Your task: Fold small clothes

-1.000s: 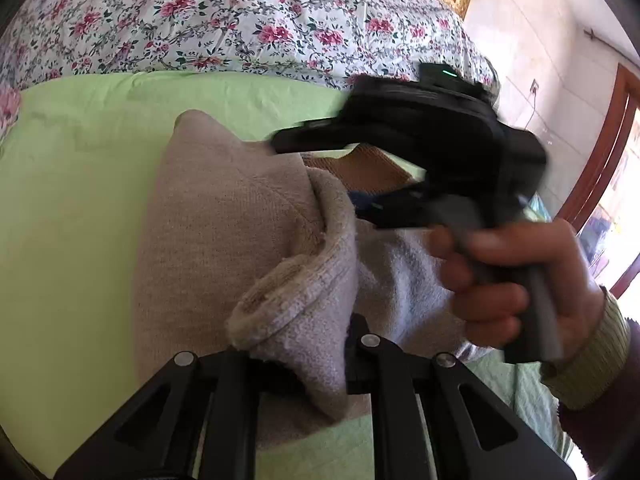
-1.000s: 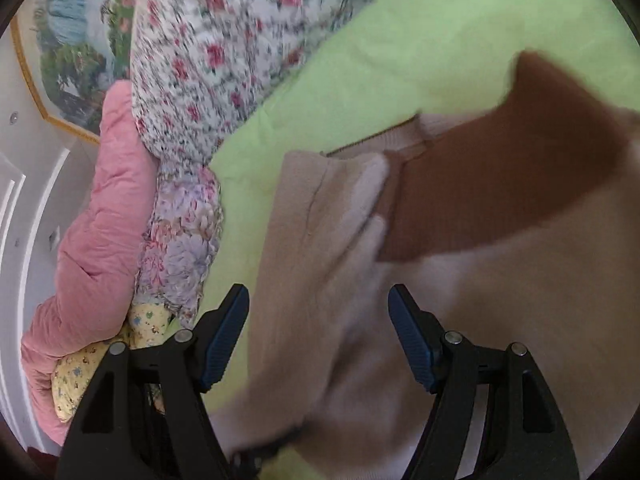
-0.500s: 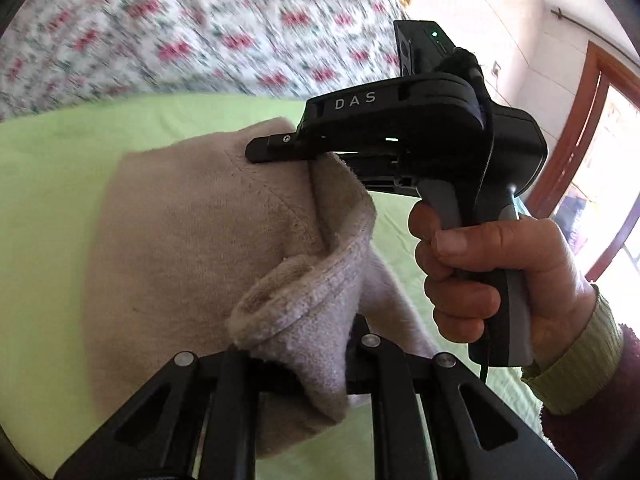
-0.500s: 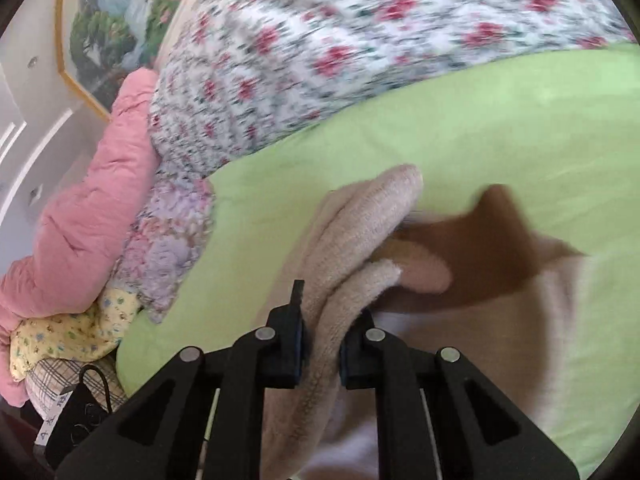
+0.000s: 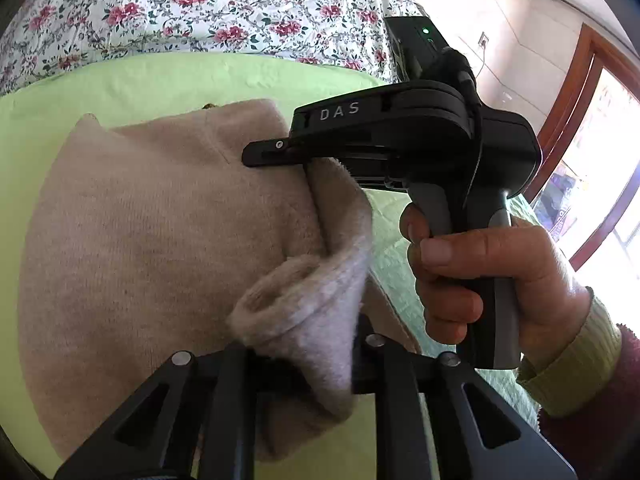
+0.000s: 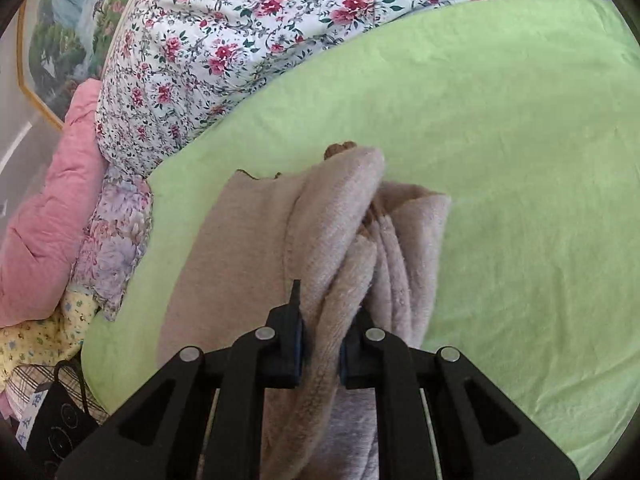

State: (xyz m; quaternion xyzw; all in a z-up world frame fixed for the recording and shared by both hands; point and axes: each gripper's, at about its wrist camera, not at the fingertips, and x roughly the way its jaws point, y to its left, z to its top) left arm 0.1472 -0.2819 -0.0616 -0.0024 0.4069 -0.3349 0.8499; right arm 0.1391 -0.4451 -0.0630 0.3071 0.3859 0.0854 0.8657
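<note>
Nearest the left wrist camera, the left tool (image 5: 304, 360) has a rolled hem of the beige fleece garment (image 5: 160, 240) bunched between its jaws; the jaws are easing apart, yet the pads press the cloth. In the right wrist view the right tool (image 6: 320, 352) is pinched nearly closed on a thick fold of the same garment (image 6: 332, 248), which rises in ridges just ahead of the fingers. Seen from the left, the right tool (image 5: 280, 152) bites the garment's upper edge, and a hand (image 5: 488, 280) with a yellow-green cuff grips its handle.

The garment lies on the light green sheet (image 6: 520, 160) of the bed, one layer doubled over another, a brown scrap showing at its far edge. Beyond the sheet is a white quilt with red flowers (image 6: 248, 32). To the left of it sit a pink padded cover (image 6: 44, 216) and a framed landscape picture (image 6: 56, 40) on the wall.
</note>
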